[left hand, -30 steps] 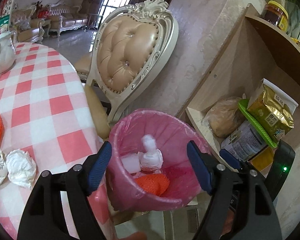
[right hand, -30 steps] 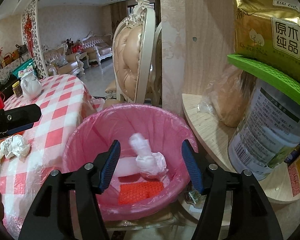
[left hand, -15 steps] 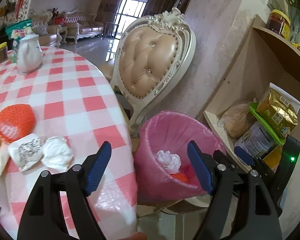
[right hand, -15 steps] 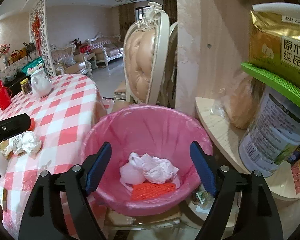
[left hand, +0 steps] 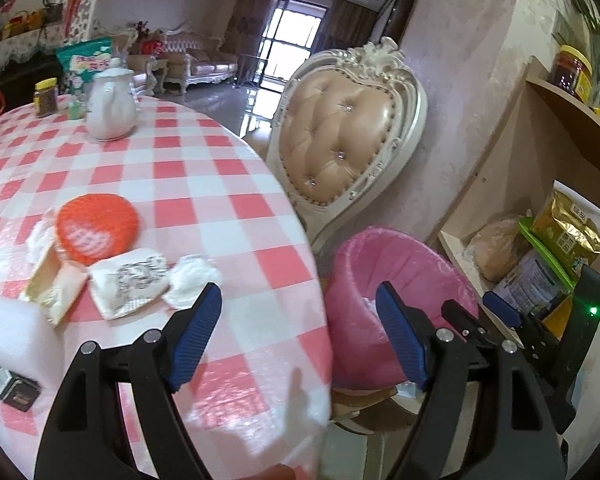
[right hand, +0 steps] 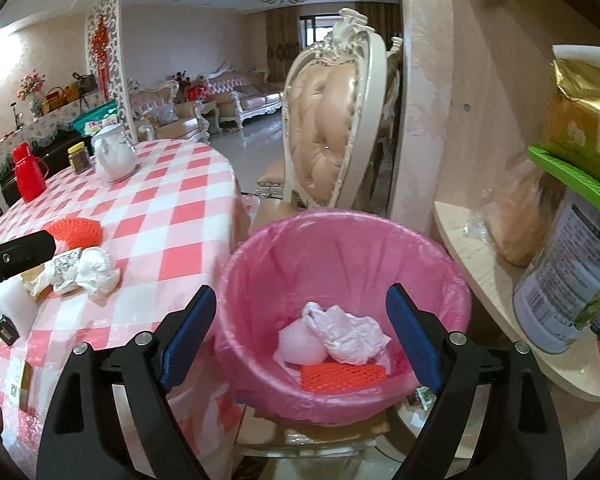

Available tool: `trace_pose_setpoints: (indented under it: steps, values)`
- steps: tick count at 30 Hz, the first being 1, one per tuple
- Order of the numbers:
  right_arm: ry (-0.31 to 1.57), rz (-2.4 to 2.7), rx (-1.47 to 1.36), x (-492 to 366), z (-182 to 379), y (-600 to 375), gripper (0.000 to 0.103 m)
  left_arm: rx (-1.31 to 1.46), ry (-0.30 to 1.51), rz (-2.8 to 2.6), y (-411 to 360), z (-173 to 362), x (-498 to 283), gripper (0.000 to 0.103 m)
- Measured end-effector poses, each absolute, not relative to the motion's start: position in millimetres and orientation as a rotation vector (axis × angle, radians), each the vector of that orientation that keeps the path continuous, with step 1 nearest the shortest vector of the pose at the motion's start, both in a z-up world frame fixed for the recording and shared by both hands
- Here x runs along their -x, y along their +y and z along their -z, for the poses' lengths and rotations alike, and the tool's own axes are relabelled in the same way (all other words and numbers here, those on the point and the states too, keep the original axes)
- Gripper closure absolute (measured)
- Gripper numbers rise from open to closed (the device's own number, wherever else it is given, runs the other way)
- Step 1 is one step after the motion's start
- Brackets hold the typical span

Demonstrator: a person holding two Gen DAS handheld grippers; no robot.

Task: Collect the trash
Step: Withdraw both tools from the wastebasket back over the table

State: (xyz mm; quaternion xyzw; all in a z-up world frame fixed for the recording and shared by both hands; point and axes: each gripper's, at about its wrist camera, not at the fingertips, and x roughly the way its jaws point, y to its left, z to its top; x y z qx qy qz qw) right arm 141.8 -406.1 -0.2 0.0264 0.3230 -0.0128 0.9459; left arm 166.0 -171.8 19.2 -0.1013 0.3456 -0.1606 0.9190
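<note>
A: What's left to collect?

B: A cluster near the table's (left hand: 228, 184) right edge: a crumpled white tissue (left hand: 190, 280), a printed wrapper (left hand: 130, 282), an orange foam net (left hand: 98, 228); more scraps just left of them.

A: How will they handle?

B: I'd judge all light, soft, crushable; pinch the tissue across its bulk, the wrapper by an edge.

A: And the grippers?

B: The left gripper (left hand: 296, 328) hovers over the table's near right edge, jaws wide apart, empty; the right gripper (right hand: 300, 340) hangs above the pink-lined bin (right hand: 340, 236) beside the table, jaws spread, holding nothing; trash already lies inside.
</note>
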Motion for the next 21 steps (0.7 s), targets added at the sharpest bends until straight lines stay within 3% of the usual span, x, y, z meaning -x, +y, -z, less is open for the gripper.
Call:
trace_pose_setpoints:
  steps: [21]
  values:
    - [0.676,-0.062,-0.037,-139.1,3.5,-365.3,0.019,0.211,0.704,0.191,-105.8,-13.4,-130.8,0.024]
